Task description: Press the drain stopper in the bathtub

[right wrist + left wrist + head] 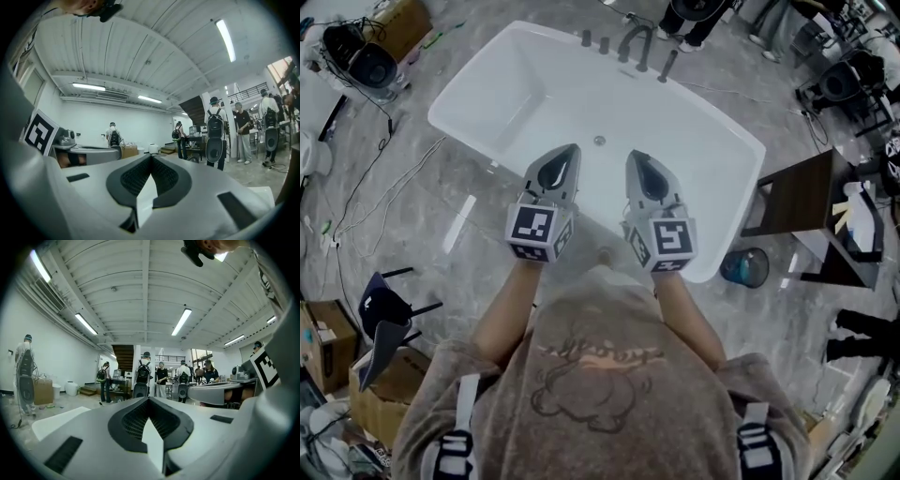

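As it hangs over the tub's near side, left gripper [572, 151]: jaws pressed together tip to tip, nothing between them. Its own view [149, 400] looks out across the room, not down into the tub.
Right gripper [634, 157]: likewise clenched and empty [151, 157], near the left one but not touching it, and aimed the same way.
Marker cubes [534, 231]: one at the back of each gripper, nearest the person.
Drain stopper [599, 141]: a small round disc on the tub floor. In the head view it sits between the two jaw tips and just beyond them. Neither tip touches it; how far below them it lies cannot be told.
Bathtub [487, 94]: white, freestanding, set at an angle on the grey floor.
Spout [633, 42]: dark, on the far rim, with a few dark upright fittings beside it.
Step in hand: the approach, by my reading. Nothing has been pressed yet.
Next move calls for: tipping one gripper's closed tips downward, lowering them onto the middle of the disc and pushing straight down, with the other gripper kept clear.
Count: two grippers, two cubes, one tub, one stopper, one spout.
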Demonstrator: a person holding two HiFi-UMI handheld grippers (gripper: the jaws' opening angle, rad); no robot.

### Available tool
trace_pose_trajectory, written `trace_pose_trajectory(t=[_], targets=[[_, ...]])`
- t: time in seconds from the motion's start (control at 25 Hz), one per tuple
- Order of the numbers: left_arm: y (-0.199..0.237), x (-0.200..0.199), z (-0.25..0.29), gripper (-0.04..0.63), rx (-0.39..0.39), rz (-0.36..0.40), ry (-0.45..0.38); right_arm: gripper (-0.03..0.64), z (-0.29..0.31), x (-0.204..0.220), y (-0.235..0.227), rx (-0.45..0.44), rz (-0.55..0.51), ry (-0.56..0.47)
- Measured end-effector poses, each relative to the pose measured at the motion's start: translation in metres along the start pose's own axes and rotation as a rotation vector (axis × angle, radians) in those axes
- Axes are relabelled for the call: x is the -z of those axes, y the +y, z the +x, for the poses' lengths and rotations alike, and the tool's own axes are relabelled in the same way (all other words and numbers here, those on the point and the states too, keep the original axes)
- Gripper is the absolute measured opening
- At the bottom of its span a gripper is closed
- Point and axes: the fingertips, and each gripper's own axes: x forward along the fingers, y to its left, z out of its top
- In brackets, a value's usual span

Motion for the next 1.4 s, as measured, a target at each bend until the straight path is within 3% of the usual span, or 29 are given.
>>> trace_pose_trajectory(t=[0.4, 0.6, 0.72, 1.04, 1.4], targets=[[0.017, -0.003, 0.075, 0.0, -0.072, 0.004, -0.017, -0.002, 0.058, 0.006, -0.053, -0.071, -0.006, 0.015], [0.022, -0.014, 0.095, 0.0, -0.081, -0.029, -0.027, -0.002, 0.08, 0.005, -0.065, -0.088, -0.002, 0.01], [0.023, -0.008, 0.107, 0.0, -0.077, -0.004, -0.014, -0.002, 0.088, 0.01, -0.073, -0.081, 0.016, 0.038], [0.041, -0.006, 0.13, 0.0, -0.028, 0.003, -0.013, -0.002, 0.117, 0.015, -0.081, -0.052, 0.015, 0.044], [0.075, 0.0, 0.166, 0.0, 0.098, 0.025, 0.005, -0.002, 0.167, 0.014, -0.081, 0.018, 0.013, 0.011]])
